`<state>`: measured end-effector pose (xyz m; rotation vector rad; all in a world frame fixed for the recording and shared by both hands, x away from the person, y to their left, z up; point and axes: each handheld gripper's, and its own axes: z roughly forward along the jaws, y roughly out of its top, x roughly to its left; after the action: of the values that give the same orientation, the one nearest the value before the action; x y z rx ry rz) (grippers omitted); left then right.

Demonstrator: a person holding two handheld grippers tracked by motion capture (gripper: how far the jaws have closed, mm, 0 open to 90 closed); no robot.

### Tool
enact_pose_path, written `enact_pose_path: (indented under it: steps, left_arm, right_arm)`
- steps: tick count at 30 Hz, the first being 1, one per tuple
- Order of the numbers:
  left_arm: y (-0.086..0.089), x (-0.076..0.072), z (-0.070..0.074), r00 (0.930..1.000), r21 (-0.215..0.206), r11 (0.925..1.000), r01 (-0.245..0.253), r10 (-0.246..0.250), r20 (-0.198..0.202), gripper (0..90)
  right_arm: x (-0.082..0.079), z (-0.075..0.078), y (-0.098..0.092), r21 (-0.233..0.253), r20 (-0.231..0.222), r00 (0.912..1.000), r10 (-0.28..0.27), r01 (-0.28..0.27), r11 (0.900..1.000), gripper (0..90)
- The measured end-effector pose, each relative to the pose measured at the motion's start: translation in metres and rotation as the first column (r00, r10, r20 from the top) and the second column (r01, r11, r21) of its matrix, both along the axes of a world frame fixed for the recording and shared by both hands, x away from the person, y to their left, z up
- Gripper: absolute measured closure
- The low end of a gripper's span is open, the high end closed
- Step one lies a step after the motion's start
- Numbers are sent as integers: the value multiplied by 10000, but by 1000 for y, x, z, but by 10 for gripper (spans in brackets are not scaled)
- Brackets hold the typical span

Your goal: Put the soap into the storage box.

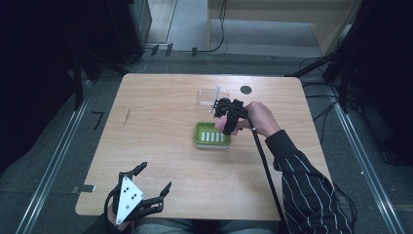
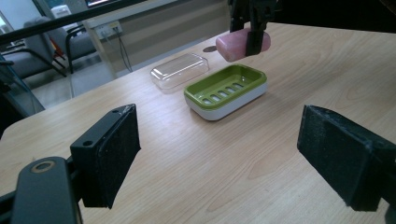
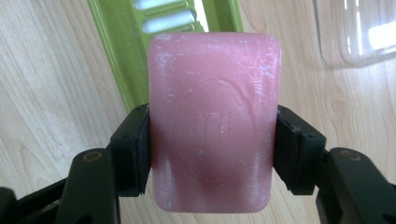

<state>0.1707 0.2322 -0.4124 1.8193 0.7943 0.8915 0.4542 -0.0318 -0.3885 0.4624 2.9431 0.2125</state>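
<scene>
My right gripper (image 3: pixel 212 140) squeezes the pink soap (image 3: pixel 214 121); its round stamp is too blurry to read. My left gripper (image 2: pixel 219 154) is wide open.

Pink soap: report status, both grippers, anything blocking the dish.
Right gripper shut on pink soap, held above the table by the green dish. Left gripper open, idle at near edge. Dish empty, clear lid set aside; nothing blocking.

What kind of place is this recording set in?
Probably a lab or office recording room: a bare wooden table on grey floor, cables trailing behind it, and office chairs by a wall.
</scene>
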Motion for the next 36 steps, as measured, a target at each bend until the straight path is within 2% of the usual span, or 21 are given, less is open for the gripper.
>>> enact_pose_path:
  steps: [12, 14, 26, 29, 36]
  left_arm:
    - [1, 0, 0, 10000, -58, 10000, 13, -13, 13, 136]
    - [1, 0, 0, 10000, -66, 10000, 6, -6, 13, 137]
    - [1, 0, 0, 10000, -67, 10000, 7, -7, 11, 136]
    - [1, 0, 0, 10000, -64, 10000, 10, -10, 11, 136]
    - [1, -1, 0, 10000, -55, 10000, 15, -15, 9, 136]
  right_arm:
    - [3, -9, 21, 63, -14, 9985, 556, -556, 9984, 390]
    - [3, -10, 23, 45, -38, 9988, 494, -494, 9988, 391]
    - [4, -19, 30, 123, 12, 9926, 1218, -1218, 9925, 391]
    - [4, -22, 31, 73, -10, 9929, 1191, -1191, 9929, 391]
    - [5, -30, 33, 56, 31, 9880, 1545, -1545, 9880, 391]
